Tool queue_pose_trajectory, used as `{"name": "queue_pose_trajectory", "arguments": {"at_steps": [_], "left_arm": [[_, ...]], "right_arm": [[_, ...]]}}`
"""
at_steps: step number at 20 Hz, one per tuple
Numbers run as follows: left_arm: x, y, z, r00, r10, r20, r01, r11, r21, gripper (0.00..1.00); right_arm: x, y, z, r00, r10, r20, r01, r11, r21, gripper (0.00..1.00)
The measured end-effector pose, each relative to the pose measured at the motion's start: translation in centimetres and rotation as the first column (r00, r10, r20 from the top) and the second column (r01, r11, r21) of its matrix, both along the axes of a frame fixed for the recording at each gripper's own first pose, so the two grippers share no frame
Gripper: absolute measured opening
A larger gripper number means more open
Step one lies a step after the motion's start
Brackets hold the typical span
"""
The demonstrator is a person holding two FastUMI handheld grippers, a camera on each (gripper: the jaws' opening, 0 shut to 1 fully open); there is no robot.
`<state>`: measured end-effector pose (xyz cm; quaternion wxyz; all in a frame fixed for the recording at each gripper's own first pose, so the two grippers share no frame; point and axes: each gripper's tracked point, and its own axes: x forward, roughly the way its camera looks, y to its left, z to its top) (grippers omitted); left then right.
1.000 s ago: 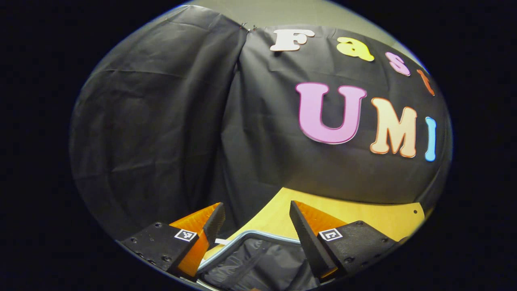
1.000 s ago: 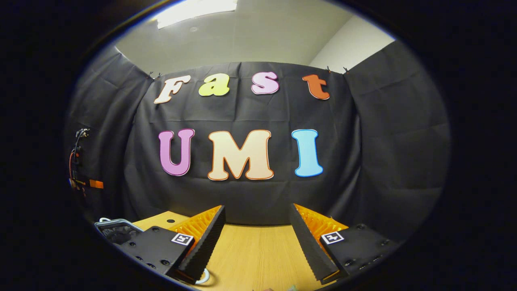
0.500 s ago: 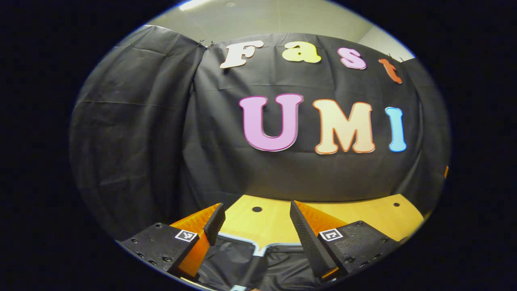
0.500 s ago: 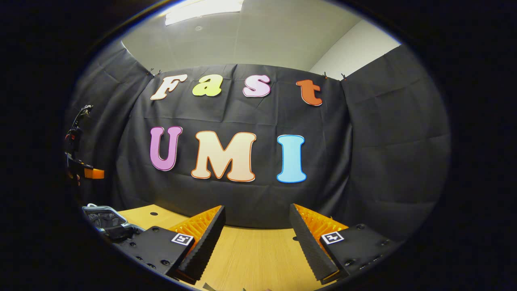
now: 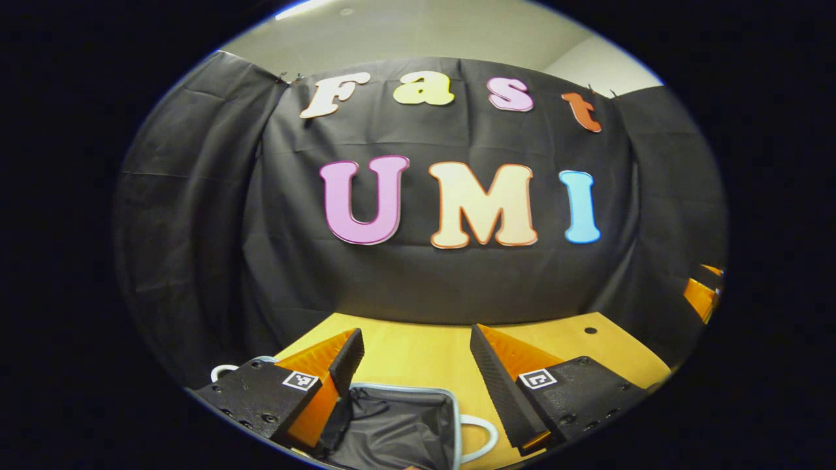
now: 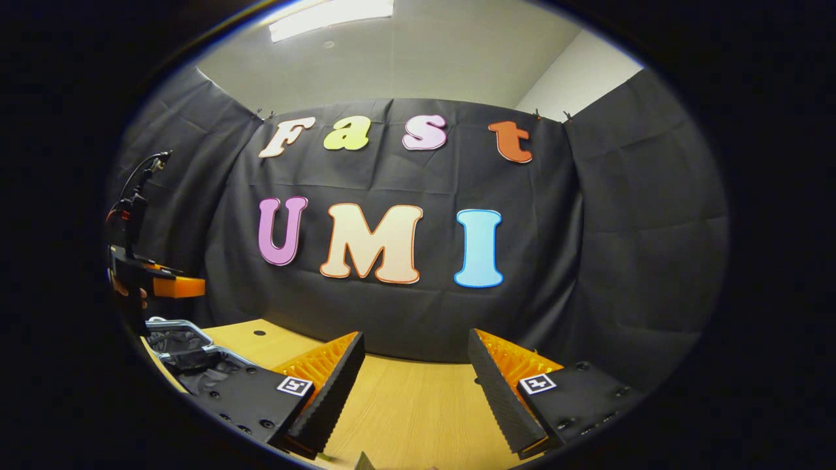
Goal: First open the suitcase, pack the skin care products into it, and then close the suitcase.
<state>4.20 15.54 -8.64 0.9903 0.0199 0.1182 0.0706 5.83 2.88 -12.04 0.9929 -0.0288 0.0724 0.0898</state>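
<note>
1. My left gripper (image 5: 415, 365), jaws wide and empty, hovers directly above the open suitcase (image 5: 392, 424).
2. My right gripper (image 6: 413, 378), equally wide, has the suitcase well off to its left.

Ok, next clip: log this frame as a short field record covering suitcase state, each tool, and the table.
suitcase: open, dark lining showing, pale rim and a white handle loop at its side
left tool: open, holding nothing, above the suitcase interior
right tool: open, holding nothing, over bare tabletop
table: light wood, suitcase at its left end in the right gripper view
skin care products: cannot tell from these views
</note>
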Motion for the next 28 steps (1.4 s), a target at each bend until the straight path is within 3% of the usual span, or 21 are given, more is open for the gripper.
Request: {"name": "queue_pose_trajectory", "arguments": {"at_steps": [9, 17, 20, 24, 28], "left_arm": [[-3.8, -11.1, -4.9, 0.985, -0.159, -0.07, 0.156, 0.986, -0.054, 0.96], [-6.1, -17.9, -10.7, 0.948, -0.277, -0.157, 0.259, 0.958, -0.127, 0.95], [-6.9, -20.1, -13.6, 0.928, -0.32, -0.192, 0.303, 0.946, -0.113, 0.95], [-8.5, -21.4, -18.8, 0.893, -0.351, -0.281, 0.325, 0.936, -0.136, 0.95], [-9.2, -22.2, -22.8, 0.877, -0.35, -0.33, 0.298, 0.934, -0.198, 0.91]], "right_arm": [[-1.4, -1.0, -1.6, 0.997, 0.073, -0.027, -0.072, 0.997, 0.021, 0.99], [-2.6, -0.7, -3.1, 0.992, 0.115, -0.056, -0.114, 0.993, 0.009, 0.99], [-2.9, -0.8, -3.8, 0.989, 0.126, -0.074, -0.128, 0.992, -0.023, 0.99], [-3.1, -1.3, -4.6, 0.987, 0.125, -0.098, -0.131, 0.99, -0.047, 0.99], [-3.5, -1.7, -5.7, 0.983, 0.135, -0.121, -0.147, 0.985, -0.096, 0.99]]}}
